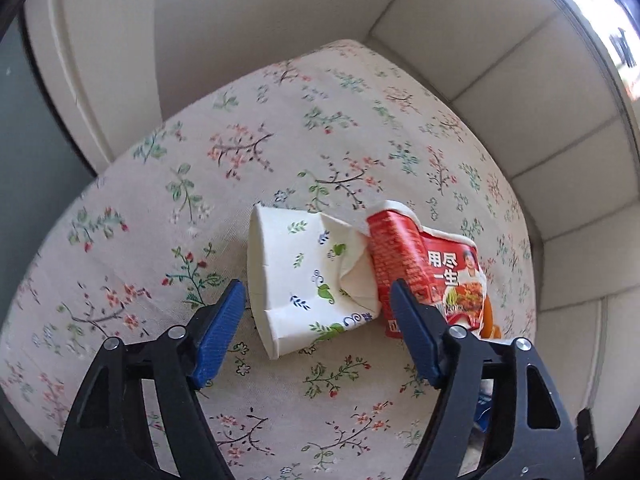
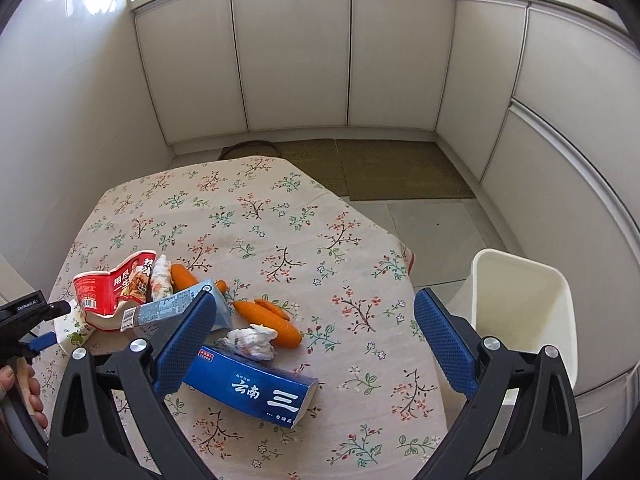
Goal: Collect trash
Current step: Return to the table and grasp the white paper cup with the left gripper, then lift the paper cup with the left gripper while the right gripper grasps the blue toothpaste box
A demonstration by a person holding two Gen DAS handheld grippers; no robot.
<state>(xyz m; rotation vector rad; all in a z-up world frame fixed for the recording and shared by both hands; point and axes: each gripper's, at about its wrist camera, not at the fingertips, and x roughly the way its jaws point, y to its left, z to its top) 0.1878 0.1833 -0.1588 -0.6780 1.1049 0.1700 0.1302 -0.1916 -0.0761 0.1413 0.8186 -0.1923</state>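
Note:
A crushed white paper cup with leaf prints lies on its side on the floral tablecloth. A red noodle wrapper touches its right side. My left gripper is open, its blue pads on either side of the cup, not touching it. In the right wrist view the red wrapper, a grey-blue carton, a blue box, crumpled tissues and carrots lie at the left of the table. My right gripper is open and empty above the table.
A white bin stands on the floor beside the table's right edge. White cabinets and a brown mat lie beyond the table. The left gripper and a hand show at the left edge.

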